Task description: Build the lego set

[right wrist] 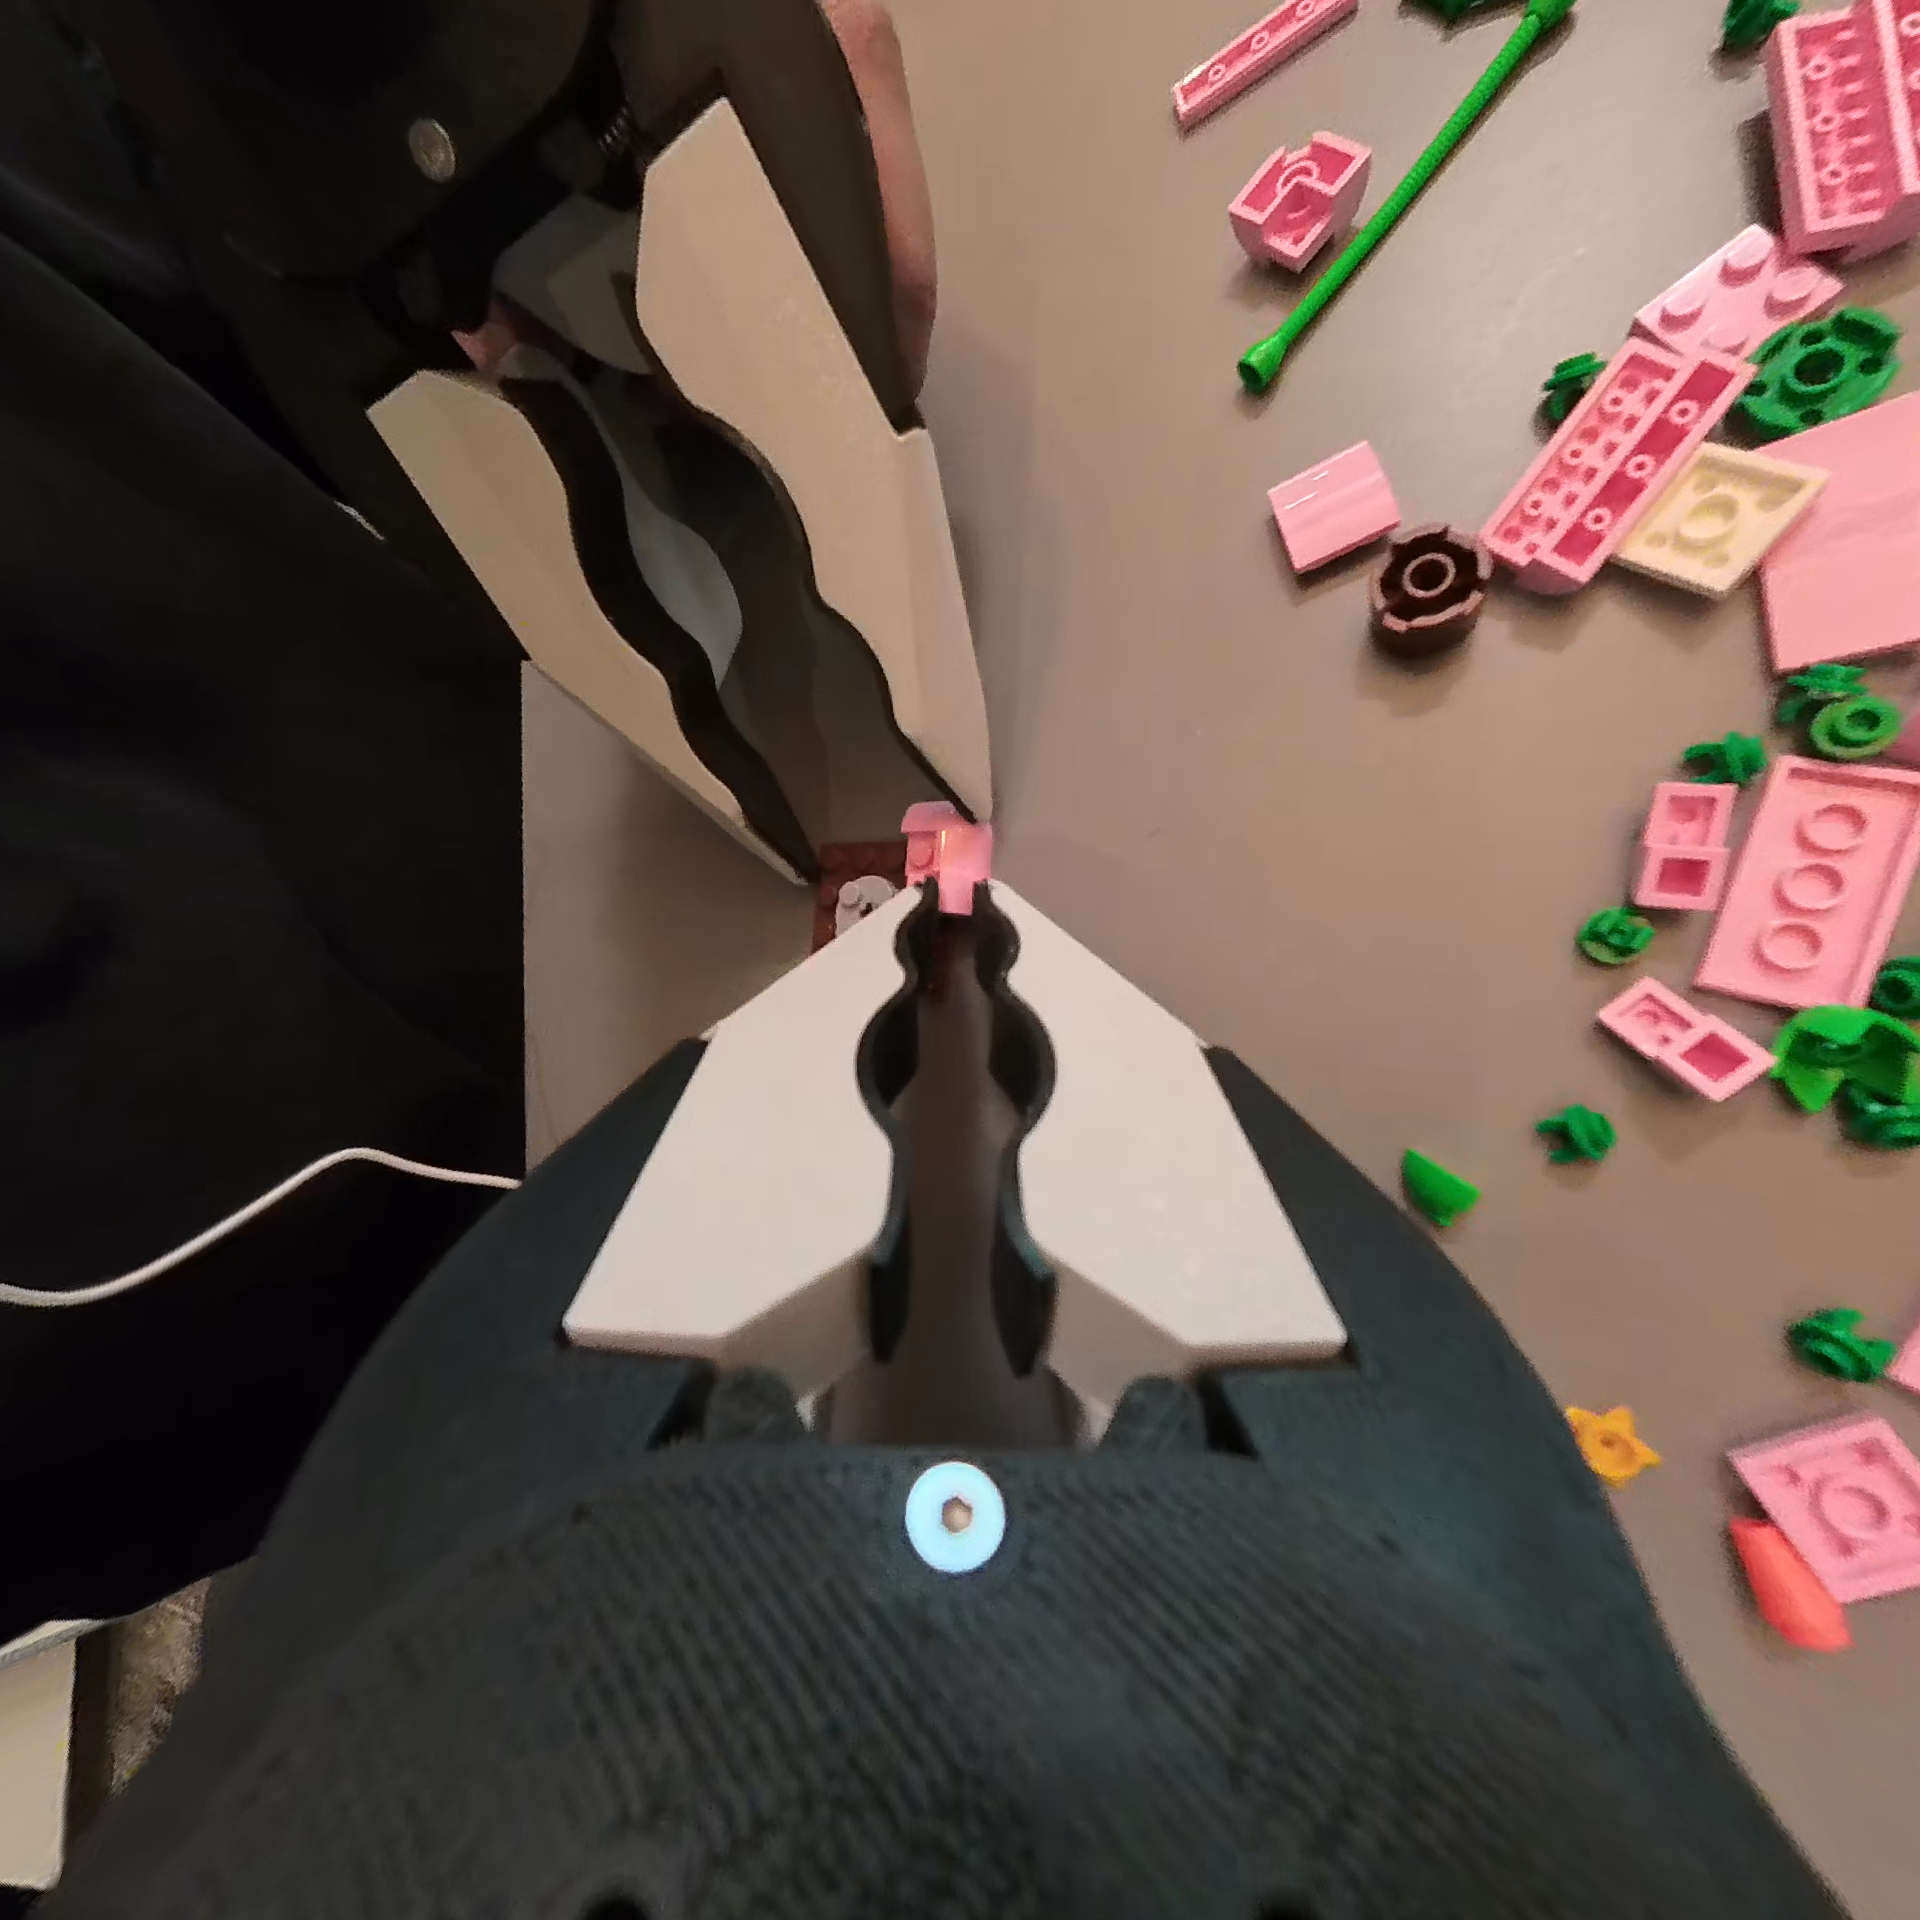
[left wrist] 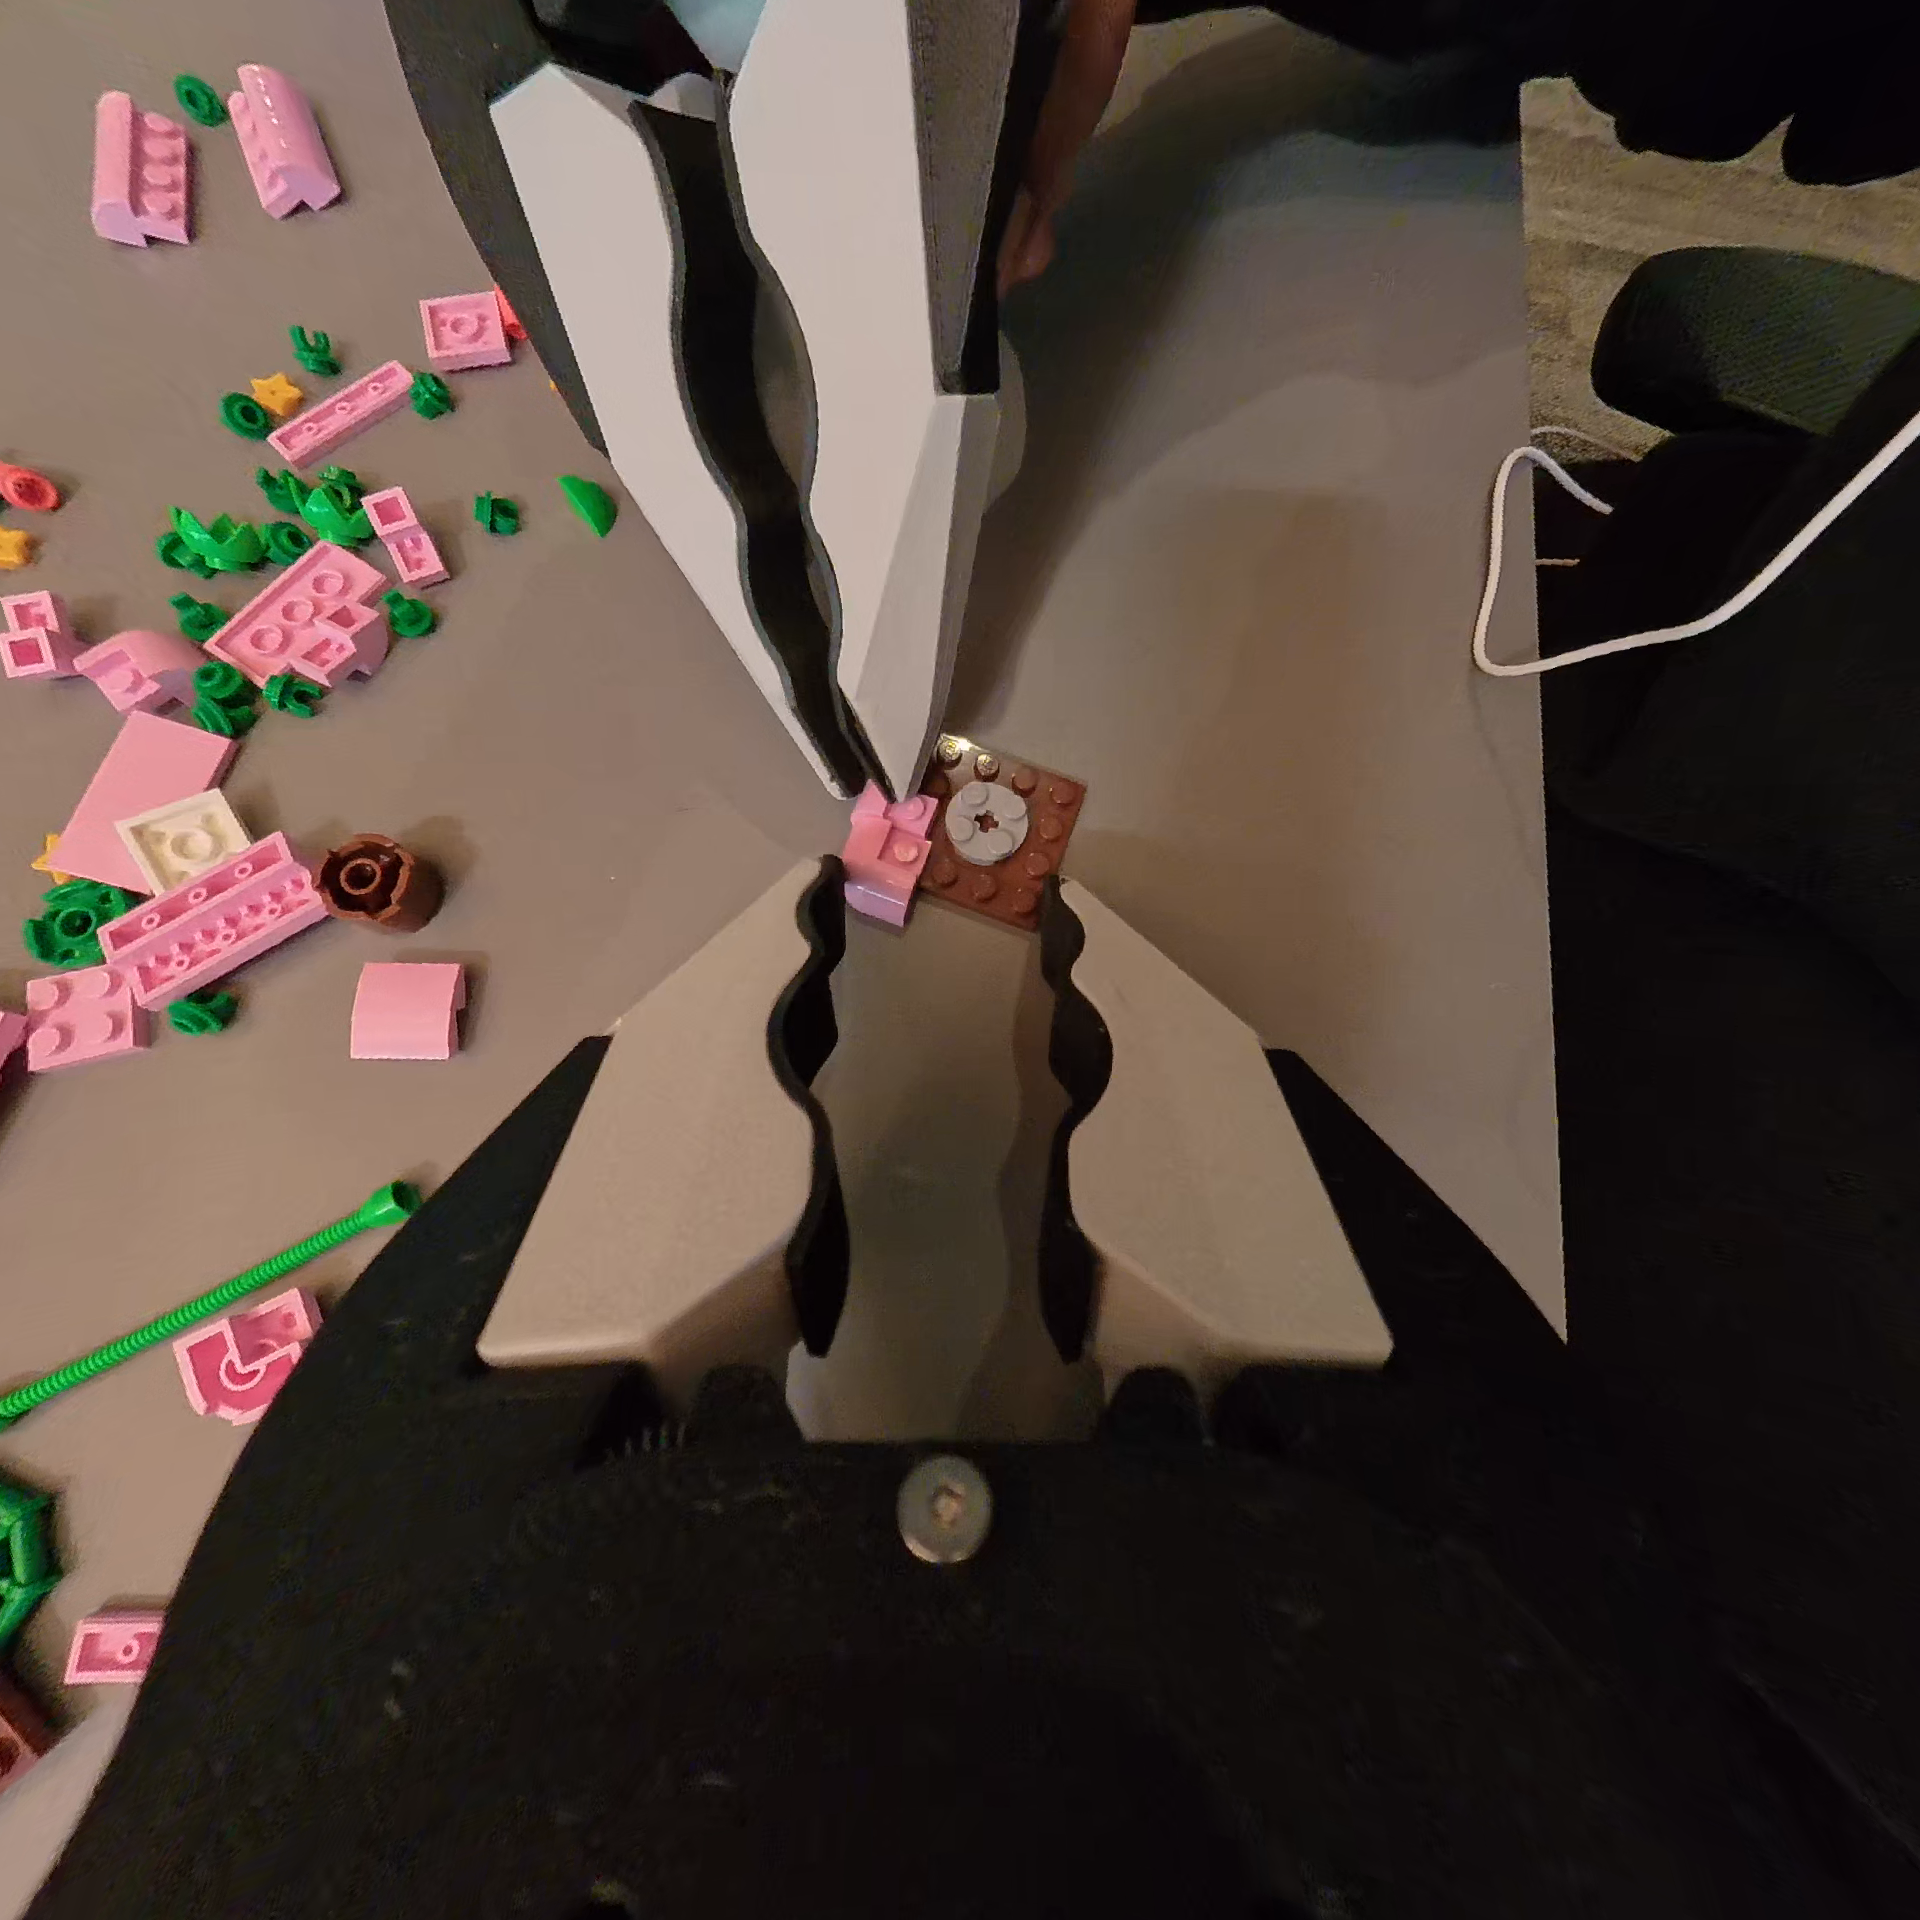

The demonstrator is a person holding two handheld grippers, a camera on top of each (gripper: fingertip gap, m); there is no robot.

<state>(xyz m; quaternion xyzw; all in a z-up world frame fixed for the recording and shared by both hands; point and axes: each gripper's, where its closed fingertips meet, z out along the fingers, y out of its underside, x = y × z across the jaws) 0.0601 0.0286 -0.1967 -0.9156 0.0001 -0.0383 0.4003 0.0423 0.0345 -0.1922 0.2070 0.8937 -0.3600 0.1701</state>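
Observation:
A small brown plate [left wrist: 1023, 868] with a grey round piece [left wrist: 985, 826] on it lies on the grey table. A pink brick [left wrist: 883, 852] sits at the plate's left edge. My left gripper [left wrist: 940, 883] has its fingertips closed in on both sides of the plate and brick. My right gripper [left wrist: 883, 792] comes in from above with its tips pinched on the pink brick's top. In the right wrist view my right gripper [right wrist: 953, 902] is shut on the pink brick [right wrist: 945, 857]. The brown plate [right wrist: 847, 868] is mostly hidden there, between the tips of my left gripper [right wrist: 894, 847].
Loose pink bricks [left wrist: 296, 608], green leaf pieces [left wrist: 223, 540], a brown round piece [left wrist: 374, 883], a white plate [left wrist: 182, 836] and a green flexible rod [left wrist: 208, 1299] lie to the left. The table's edge [left wrist: 1538, 727], a white cable [left wrist: 1496, 582] and a black chair [left wrist: 1756, 343] are to the right. The grippers are tip to tip, or close to it. The brown round piece [left wrist: 374, 883] is about equally far from each gripper, around 8 cm. Look for it in the right wrist view [right wrist: 1402, 574] too.

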